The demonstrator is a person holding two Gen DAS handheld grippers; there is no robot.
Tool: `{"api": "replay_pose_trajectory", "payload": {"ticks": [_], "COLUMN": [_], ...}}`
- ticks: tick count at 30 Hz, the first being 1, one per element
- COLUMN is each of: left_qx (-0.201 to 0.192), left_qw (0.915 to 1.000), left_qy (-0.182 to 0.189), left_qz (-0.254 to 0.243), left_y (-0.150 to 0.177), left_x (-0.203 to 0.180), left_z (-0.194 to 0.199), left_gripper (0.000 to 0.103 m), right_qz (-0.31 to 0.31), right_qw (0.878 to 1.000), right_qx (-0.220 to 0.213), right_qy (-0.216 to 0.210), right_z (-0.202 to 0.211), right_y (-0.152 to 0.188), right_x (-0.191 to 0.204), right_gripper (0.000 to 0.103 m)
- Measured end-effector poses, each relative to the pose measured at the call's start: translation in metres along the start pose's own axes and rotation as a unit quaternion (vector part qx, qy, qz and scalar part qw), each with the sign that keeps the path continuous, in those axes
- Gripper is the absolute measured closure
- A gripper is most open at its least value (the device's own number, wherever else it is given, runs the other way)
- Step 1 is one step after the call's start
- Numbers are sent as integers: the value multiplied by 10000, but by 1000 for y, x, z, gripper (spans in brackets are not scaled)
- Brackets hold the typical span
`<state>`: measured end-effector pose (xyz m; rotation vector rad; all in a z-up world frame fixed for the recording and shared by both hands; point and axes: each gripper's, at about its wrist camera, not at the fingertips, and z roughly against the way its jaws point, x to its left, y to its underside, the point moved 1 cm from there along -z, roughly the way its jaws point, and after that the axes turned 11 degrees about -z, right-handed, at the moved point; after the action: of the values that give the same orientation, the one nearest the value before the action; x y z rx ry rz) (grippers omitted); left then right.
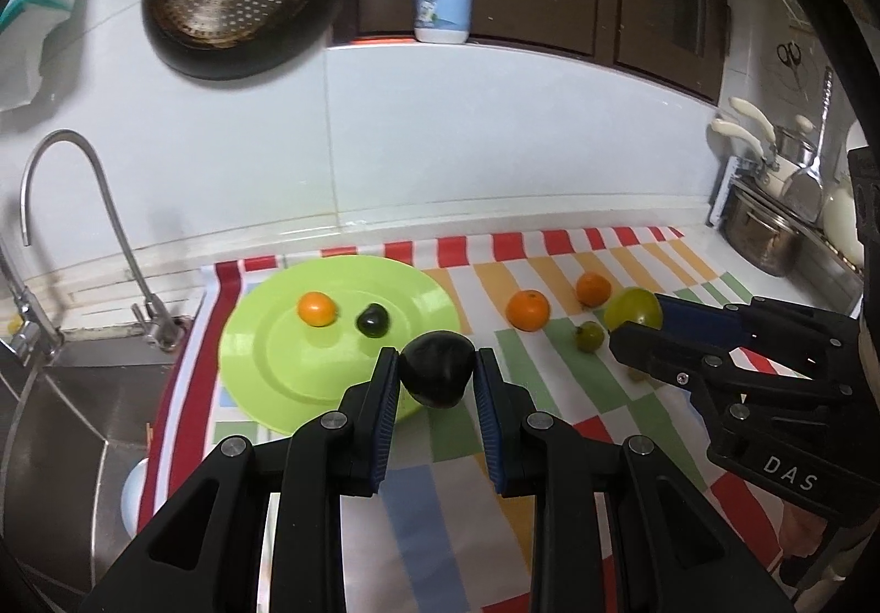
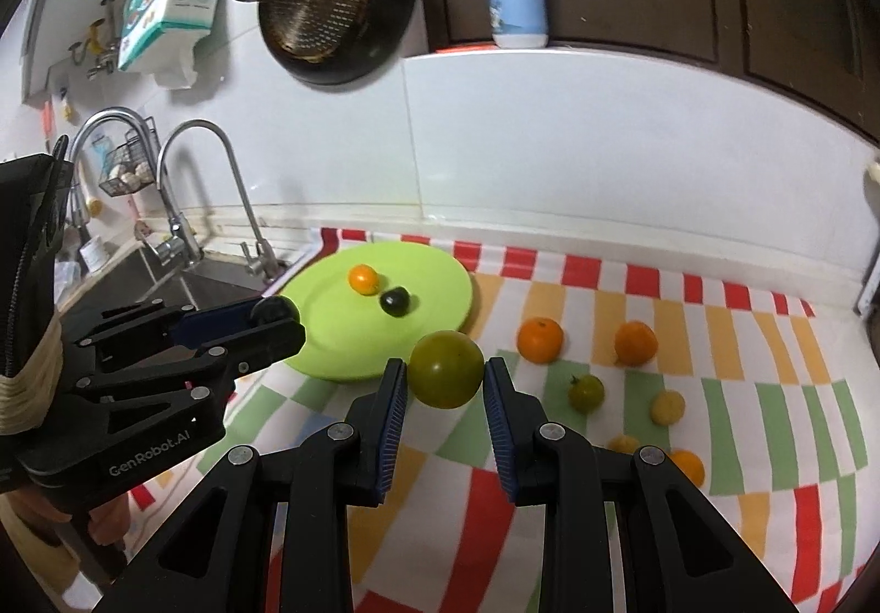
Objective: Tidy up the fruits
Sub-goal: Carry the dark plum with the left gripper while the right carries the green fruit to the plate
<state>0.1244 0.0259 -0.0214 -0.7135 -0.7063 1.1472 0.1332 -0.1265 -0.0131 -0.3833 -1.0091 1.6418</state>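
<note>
Left gripper [image 1: 437, 374] jaws clamp a dark fruit [image 1: 436, 368], right gripper [image 2: 445, 375] jaws a green one [image 2: 445, 368] (both round, smooth); either could slip and roll off the counter [image 2: 715, 250].

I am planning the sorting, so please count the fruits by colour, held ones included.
Orange fruit: 4
Dark fruit: 2, one in the left gripper
Green fruit: 2, one in the right gripper
Yellow fruit: 2
Total: 10

One green plate [image 2: 330, 338], four orange fruits [image 2: 540, 340], two dark, two green, two yellow.
</note>
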Motion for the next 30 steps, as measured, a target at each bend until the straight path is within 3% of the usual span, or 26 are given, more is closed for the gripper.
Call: {"api": "replay_pose_trajectory", "payload": {"ticks": [16,30], "left_qx": [-206,-61], "left_qw": [9985,9980], "left_qy": [-488,-601], "left_qz": [137,195], "left_y": [-7,-5], "left_x": [38,66], "left_z": [2,-26], "left_gripper": [76,76], "right_qz": [371,431], "right_qw": [9981,9976], "right_qx": [-270,18], "right_qy": [-402,-541], "right_z": [-23,-70], "right_y": [-28,-40], "right_x": [37,50], "right_gripper": [73,73]}}
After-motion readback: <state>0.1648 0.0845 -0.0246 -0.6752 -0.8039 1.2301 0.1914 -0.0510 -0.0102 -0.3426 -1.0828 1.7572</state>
